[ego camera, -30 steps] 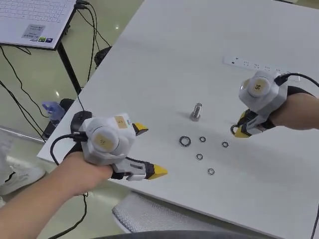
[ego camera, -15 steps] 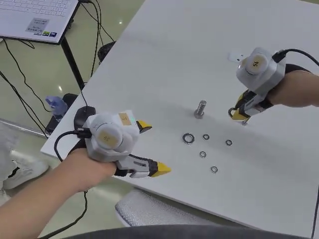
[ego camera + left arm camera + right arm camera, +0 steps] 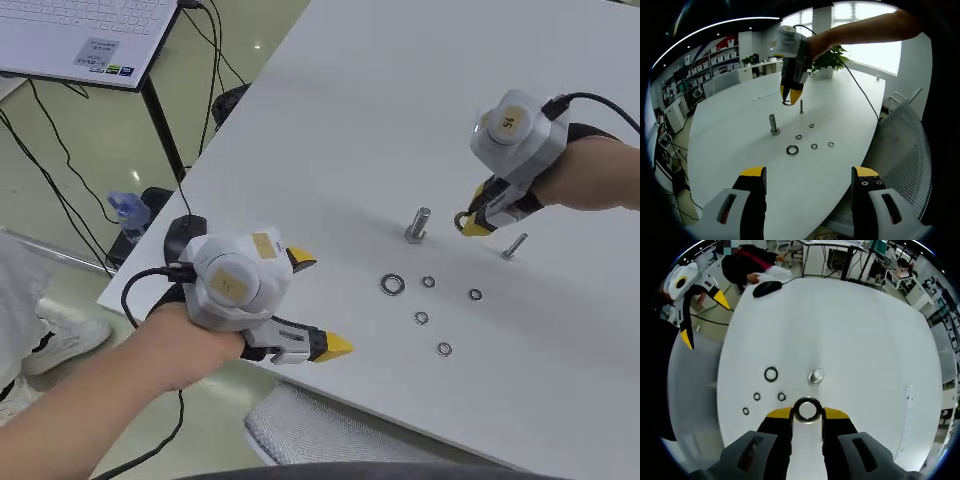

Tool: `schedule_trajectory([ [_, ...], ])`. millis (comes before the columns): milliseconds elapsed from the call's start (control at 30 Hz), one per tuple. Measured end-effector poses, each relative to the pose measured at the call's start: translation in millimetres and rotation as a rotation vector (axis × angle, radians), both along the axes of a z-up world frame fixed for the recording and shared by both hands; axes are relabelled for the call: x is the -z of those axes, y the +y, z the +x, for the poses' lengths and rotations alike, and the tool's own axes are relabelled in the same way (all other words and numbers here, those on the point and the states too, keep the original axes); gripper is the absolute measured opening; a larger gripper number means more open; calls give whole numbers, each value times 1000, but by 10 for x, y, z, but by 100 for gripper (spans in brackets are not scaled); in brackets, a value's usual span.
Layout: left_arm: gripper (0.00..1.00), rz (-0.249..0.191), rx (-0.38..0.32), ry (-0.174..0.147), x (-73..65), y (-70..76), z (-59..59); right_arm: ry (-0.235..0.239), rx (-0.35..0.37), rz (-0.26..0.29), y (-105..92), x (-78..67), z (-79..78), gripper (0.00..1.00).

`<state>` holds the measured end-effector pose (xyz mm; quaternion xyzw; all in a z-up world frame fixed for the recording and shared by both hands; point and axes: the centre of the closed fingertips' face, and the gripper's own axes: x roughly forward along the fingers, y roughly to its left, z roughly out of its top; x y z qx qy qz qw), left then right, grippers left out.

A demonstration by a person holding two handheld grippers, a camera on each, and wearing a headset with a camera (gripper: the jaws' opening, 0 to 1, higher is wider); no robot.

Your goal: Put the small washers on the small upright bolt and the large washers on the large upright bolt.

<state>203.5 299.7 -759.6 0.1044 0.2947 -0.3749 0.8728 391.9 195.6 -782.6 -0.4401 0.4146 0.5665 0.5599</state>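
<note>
My right gripper [image 3: 470,225] is shut on a large washer [image 3: 807,409] and hovers just right of the large upright bolt [image 3: 417,224], whose top [image 3: 815,375] lies just ahead of the held ring. The small upright bolt [image 3: 514,246] stands to the right of that gripper. Another large washer [image 3: 392,284] and several small washers [image 3: 428,282] lie flat on the white table [image 3: 330,120] in front of the bolts. Near the table's front edge my left gripper [image 3: 320,303] stands open with nothing between its jaws. The left gripper view shows the right gripper [image 3: 791,95] above both bolts.
A laptop [image 3: 70,30] sits on a side stand at far left, with cables and a water bottle [image 3: 130,212] on the floor below. A mesh chair back [image 3: 330,440] is under the table's front edge. A black mouse [image 3: 767,288] lies on the table's far end.
My right gripper has carried the large washer up and closer to the large bolt, uncovering the small bolt. The left gripper has held its place; the head camera has shifted.
</note>
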Motion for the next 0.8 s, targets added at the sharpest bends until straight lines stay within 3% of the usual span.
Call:
schedule_trajectory([
  [533, 67, 2, 3, 8, 8, 38, 41, 14, -14, 13, 349, 159, 129, 22],
  [800, 67, 0, 1, 19, 62, 59, 56, 11, -35, 0, 454, 182, 88, 22],
])
